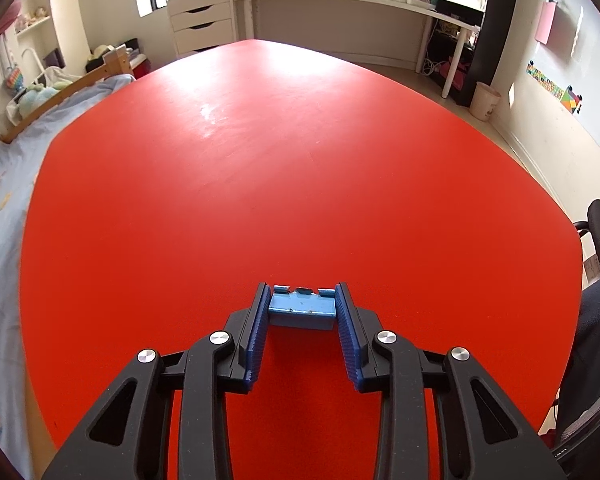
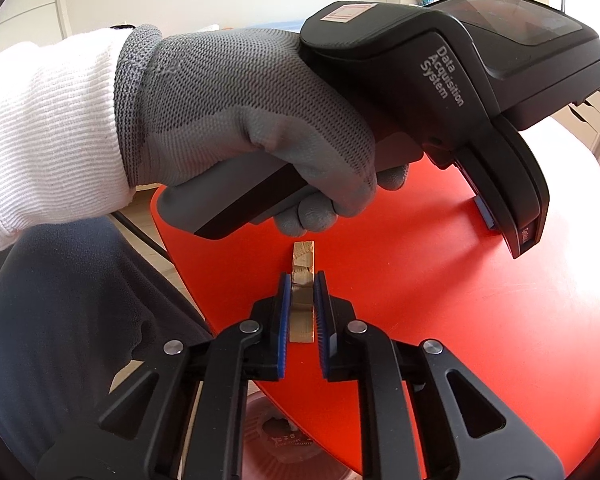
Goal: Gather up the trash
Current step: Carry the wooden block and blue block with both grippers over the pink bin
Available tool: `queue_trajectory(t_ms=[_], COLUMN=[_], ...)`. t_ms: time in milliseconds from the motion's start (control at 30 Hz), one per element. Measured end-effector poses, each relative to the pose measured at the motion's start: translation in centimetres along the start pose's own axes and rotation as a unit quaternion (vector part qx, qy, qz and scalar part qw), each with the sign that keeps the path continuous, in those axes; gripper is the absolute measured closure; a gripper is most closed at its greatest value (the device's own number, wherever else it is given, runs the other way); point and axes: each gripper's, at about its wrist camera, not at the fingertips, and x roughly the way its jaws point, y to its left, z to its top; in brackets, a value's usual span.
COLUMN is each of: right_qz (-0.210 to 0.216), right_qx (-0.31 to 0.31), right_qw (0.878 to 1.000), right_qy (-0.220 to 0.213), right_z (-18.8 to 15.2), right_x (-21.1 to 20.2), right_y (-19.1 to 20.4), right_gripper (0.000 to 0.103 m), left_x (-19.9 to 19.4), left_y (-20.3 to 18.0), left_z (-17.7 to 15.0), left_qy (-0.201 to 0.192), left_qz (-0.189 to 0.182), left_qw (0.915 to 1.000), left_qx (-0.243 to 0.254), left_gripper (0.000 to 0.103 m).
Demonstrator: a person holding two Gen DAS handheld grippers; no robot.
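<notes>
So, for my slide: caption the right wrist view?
Right gripper clamps a wooden piece beside the gloved left hand.

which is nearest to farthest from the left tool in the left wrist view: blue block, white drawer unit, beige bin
1. blue block: clamped between the fingers of the left tool, on the red table.
2. beige bin: on the floor past the table's far right edge.
3. white drawer unit: far left, against the window wall.

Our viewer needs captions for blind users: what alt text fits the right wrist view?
The right gripper clamps a small wooden block over a red table, while a gray-gloved hand holds the left gripper beyond it.
</notes>
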Motion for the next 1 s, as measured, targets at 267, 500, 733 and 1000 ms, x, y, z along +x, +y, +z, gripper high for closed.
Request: queue_trajectory(t_ms=[267, 500, 733, 1000], right_qz=[-0.014, -0.033, -0.050, -0.071], right_qx=[0.009, 0.019, 0.033, 0.042], right_qw=[1.000, 0.999, 0.998, 0.997], right_qy=[-0.001, 0.003, 0.000, -0.008], right_z=[-0.3, -0.8, -0.8, -0.6], right_x=[-0.8, -2.5, -4.1, -7.0], right_y=[0.4, -0.1, -0.3, -0.1], right_gripper=[0.092, 0.092, 0.092, 0.092], left_x=[-1.0, -3.0, -5.4, -8.5], left_y=[0.7, 1.1, 1.0, 0.3], left_z=[-0.1, -0.4, -1.1, -2.4], left_qy=[-0.004, -0.012, -0.018, -0.034], left_qz=[0.016, 0.037, 0.051, 0.051], left_qw=[0.9997, 0.9989, 0.9979, 0.9969], left_qx=[-0.017, -0.026, -0.036, -0.050], left_gripper=[0.071, 0.071, 0.071, 0.071])
